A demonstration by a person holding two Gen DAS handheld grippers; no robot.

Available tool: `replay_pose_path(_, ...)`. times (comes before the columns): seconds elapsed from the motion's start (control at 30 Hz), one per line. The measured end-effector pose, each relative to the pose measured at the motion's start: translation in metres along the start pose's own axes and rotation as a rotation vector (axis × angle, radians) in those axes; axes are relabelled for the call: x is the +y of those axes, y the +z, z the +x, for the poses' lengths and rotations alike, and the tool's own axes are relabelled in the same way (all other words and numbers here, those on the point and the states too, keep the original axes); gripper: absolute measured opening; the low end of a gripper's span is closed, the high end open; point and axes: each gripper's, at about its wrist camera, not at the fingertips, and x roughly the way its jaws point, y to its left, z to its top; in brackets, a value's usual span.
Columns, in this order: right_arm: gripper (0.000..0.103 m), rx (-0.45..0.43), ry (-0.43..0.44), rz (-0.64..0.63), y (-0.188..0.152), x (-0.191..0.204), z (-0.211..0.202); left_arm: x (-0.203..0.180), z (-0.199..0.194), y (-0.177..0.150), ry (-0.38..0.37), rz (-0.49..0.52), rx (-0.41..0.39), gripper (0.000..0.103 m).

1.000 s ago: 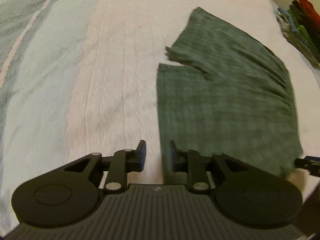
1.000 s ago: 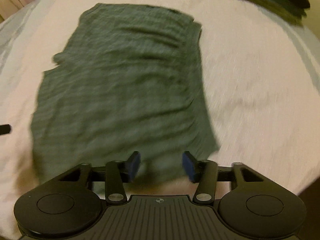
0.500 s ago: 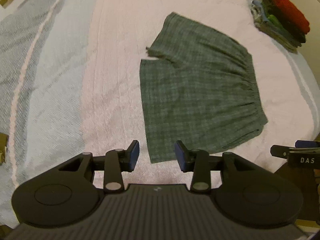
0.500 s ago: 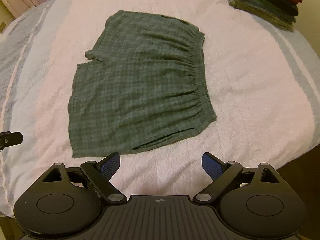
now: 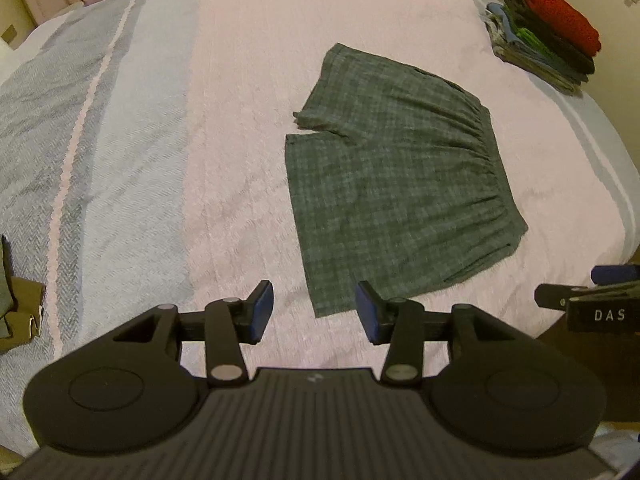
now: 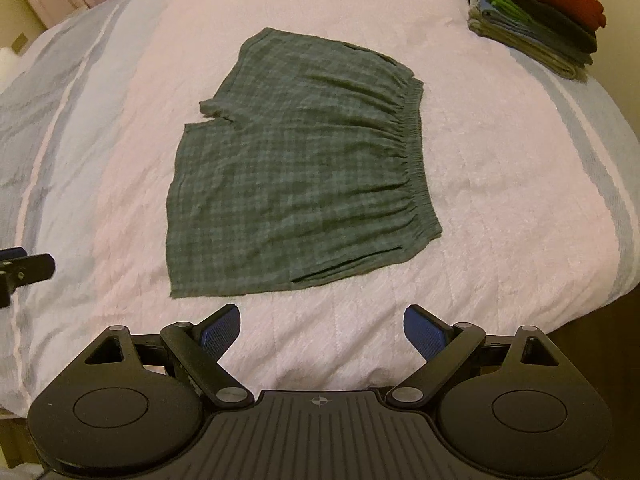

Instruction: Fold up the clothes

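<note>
Left claw (image 5: 314, 312) opening, right claw (image 6: 322, 328) spread wide (both empty), green shorts (image 6: 300, 176) partly blurred.

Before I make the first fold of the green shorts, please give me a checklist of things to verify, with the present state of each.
1. Green plaid shorts lie flat on the bed cover: ok.
2. Left hand-held gripper holds nothing, jaws opening: ok.
3. Right hand-held gripper open and empty: ok.
4. Far leg hem smooth: not ok, its corner is curled.
5. Folded pile apart from the shorts: ok.
6. Underside of the shorts free of creases: cannot tell.
</note>
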Motion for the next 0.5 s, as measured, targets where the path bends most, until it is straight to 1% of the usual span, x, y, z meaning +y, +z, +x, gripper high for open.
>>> replay_pose_path(0.23,0.091,0.025,-0.005,0.012,-0.0057,0.0023,0.0002,-0.0053,-0.0015,-0.0106,-0.010,0.019,0.018,0.044)
replay_pose_path(0.5,0.091,0.007,-0.007,-0.011,-0.0032,0.0097,-0.0055,-0.0059,-0.0054,-0.0108,-0.007,0.023,0.005,0.044)
